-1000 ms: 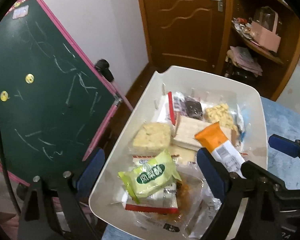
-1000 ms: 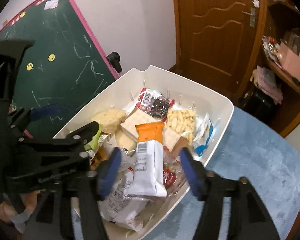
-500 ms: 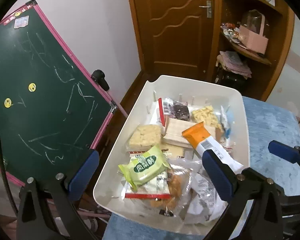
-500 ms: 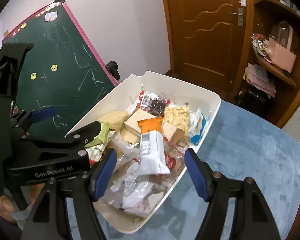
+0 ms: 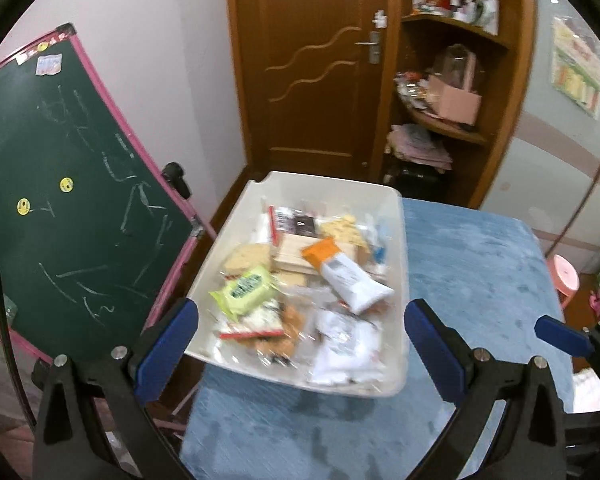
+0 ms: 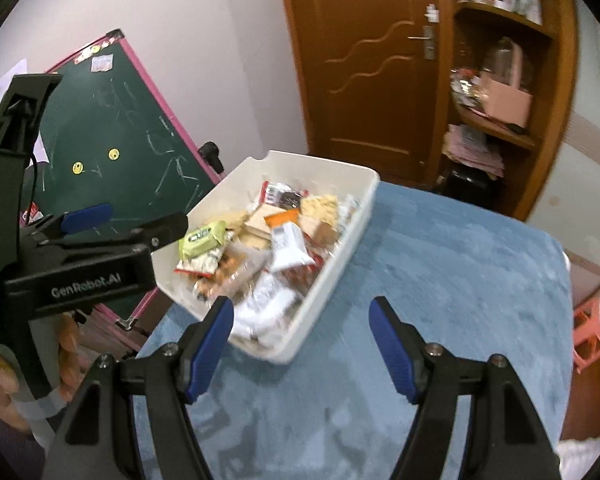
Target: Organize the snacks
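Left gripper (image 5: 300, 332), jaws just widened, and right gripper (image 6: 302, 344), half-open, both empty above snack-filled white plastic bin (image 5: 398, 248) on blue cloth.

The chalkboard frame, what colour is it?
Pink, around the green chalkboard; clearest in the left wrist view.

Dim warm indoor light; motion blur, perhaps worst mid-frame; fisheye bending, dark corners.

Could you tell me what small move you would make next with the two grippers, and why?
Probably lift both clear and stop. The left gripper and right gripper stand open and empty, and every wrapped snack in view, like the green packet, already lies in the white plastic bin on the blue cloth.
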Motion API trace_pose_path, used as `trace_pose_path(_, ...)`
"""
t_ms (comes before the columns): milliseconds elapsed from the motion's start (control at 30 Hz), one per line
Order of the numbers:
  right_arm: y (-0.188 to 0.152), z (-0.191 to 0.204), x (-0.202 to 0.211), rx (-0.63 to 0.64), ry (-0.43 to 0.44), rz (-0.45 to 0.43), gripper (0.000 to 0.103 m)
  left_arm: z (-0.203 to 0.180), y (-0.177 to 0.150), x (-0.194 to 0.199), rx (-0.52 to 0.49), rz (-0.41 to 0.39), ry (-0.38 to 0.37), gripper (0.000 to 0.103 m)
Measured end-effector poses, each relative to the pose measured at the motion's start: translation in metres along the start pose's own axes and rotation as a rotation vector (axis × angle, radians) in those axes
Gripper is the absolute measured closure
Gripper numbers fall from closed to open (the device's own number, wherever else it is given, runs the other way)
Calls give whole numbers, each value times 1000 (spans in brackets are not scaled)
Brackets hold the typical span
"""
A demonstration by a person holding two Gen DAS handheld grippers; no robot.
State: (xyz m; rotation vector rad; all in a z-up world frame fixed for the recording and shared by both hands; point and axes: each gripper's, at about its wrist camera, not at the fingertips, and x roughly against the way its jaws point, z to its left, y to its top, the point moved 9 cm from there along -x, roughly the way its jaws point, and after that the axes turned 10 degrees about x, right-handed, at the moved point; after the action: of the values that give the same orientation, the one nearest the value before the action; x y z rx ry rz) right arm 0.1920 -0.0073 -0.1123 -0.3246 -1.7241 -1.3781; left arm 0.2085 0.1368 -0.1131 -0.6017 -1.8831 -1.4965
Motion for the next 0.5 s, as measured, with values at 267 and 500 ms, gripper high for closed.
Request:
trace_pose_path(267, -50, -20, 61, -127, -70, -28, 32, -48, -37, 57, -105, -37, -90, 0)
trace_pose_path(500, -80, -35, 110, -208, -164, -84, 32, -74, -67, 96, -168, -43, -142, 0)
